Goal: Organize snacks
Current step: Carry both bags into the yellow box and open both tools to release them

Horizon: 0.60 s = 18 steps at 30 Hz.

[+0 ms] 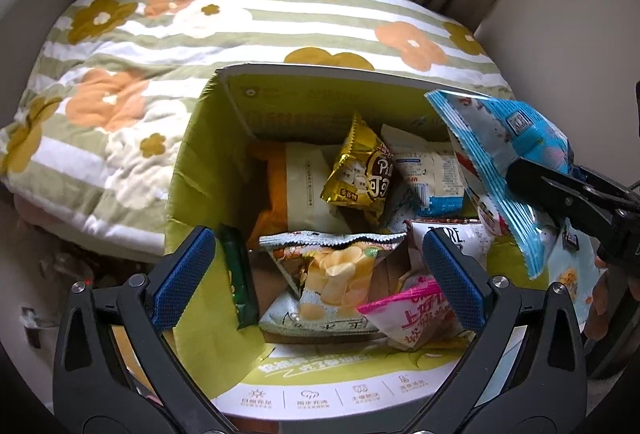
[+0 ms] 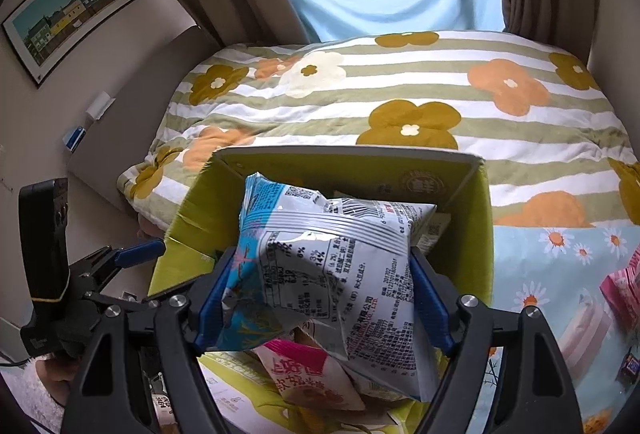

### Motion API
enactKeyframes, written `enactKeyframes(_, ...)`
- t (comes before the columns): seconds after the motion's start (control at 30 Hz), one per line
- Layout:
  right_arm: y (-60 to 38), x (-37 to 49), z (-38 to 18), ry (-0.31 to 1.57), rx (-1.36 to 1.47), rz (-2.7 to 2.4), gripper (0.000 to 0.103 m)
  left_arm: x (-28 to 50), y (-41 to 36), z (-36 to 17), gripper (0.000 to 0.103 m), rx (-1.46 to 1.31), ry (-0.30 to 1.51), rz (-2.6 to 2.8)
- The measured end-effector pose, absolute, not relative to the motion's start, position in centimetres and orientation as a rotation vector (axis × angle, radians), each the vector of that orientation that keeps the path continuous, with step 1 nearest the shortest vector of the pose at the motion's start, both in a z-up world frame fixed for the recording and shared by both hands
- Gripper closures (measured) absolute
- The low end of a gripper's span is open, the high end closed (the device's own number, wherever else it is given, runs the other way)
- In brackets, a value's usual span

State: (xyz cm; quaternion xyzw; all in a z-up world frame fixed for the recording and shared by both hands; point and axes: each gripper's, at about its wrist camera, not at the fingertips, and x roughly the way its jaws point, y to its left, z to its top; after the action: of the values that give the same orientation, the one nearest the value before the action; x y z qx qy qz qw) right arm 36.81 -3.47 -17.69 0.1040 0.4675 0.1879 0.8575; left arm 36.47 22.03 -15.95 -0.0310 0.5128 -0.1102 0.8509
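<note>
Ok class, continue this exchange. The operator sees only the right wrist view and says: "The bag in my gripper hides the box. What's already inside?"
Observer: A gold packet stands near the middle of the box, among several other bags.
Operator: What's along the left side?
Observer: A slim green packet leans against the left wall, with bare cardboard floor beside it.
Operator: Is the left gripper carrying anything?
Observer: No. The left gripper is open with nothing between its pads, above the box's near side.
</note>
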Motion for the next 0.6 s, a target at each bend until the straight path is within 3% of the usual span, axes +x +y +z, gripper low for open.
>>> enactKeyframes(0.13,-2.6,37.4,-17.6,0.987,0.228,0.378,0.021,36.2,22.8,-15.5,0.0,-0.107,1.082,-0.232)
enactKeyframes(0.23,-2.1,37.0,-17.4,0.943,0.221,0.365,0.002,35.7,23.3,-15.3,0.001,-0.101,1.079,-0.217)
enactKeyframes(0.4,-2.6,35.5,-16.6,0.855,0.186,0.329,0.001,34.1,24.5,-15.0,0.0,-0.125,1.069,-0.193)
enactKeyframes(0.6,-3.7,34.2,-16.4,0.901,0.168,0.314,0.001,32.9,25.5,-14.9,0.0,-0.15,1.062,-0.181)
